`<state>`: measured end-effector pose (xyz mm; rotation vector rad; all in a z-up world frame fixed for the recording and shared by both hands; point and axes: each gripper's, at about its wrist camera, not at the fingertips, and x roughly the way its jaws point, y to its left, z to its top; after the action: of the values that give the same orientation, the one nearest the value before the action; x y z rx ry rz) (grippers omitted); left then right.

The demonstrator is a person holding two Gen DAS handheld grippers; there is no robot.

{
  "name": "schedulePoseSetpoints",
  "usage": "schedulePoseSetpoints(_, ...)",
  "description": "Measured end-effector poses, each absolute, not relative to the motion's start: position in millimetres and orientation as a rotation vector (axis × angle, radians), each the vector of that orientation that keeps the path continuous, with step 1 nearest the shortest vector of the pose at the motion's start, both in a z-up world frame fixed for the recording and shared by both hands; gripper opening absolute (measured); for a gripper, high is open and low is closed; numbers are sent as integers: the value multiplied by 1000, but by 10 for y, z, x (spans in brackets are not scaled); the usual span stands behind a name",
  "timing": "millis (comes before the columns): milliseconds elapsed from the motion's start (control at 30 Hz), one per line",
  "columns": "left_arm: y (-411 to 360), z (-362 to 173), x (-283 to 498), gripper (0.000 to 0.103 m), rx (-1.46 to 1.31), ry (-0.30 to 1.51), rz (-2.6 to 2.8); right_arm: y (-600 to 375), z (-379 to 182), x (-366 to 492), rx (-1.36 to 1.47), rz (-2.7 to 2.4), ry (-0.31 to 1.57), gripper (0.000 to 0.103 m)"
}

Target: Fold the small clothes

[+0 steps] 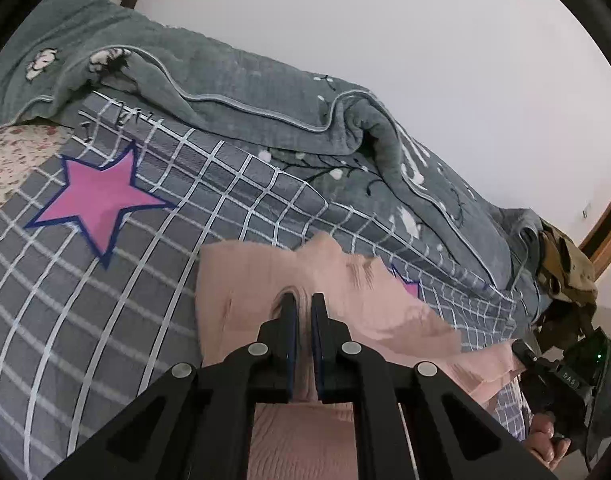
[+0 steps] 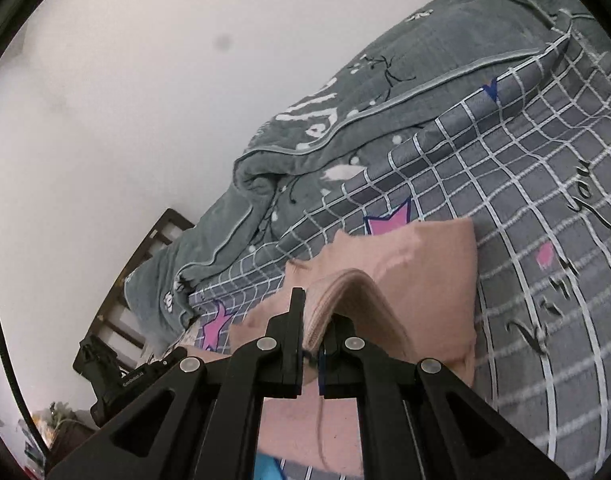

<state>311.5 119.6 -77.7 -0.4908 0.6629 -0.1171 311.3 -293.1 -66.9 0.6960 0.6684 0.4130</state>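
Left claw (image 1: 302,312): pressed together, pinching a gathered edge of the pink garment (image 1: 265,280), with cloth bunched between the pads.
Right claw (image 2: 317,312): also pressed together, pinching a thick folded lip of the same pink garment (image 2: 425,272); several layers show in the bite.
Pink garment: held up by both claws over the bed, its far part draped on the checked sheet (image 1: 105,300), the cloth between the two grips sagging toward the other claw's side.
Risk, uneven layers: the right bite looks thicker than the left, so one layer may slip out as the fold is carried over, leaving the edges misaligned.
Risk, drag: the resting part lies on the checked sheet; pulling across it could wrinkle the lower layer or shift the whole piece.
Risk, blur: the garment's edges look smeared, which suggests speed; a fast swing could flip a corner under.
Farther off: the grey quilt (image 1: 245,92) is heaped along the wall side, near enough that an overshoot would land the fold on its rumpled edge.
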Motion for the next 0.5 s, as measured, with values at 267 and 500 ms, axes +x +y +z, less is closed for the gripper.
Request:
schedulePoseSetpoints(267, 1264, -973, 3695, 11, -505, 709, -81, -2825, -959, 3902, 622, 416, 765, 12)
schedulePoseSetpoints(500, 1288, -1062, 3791, 49, -444, 726, -97, -2671, -1045, 3965, 365, 316, 766, 37)
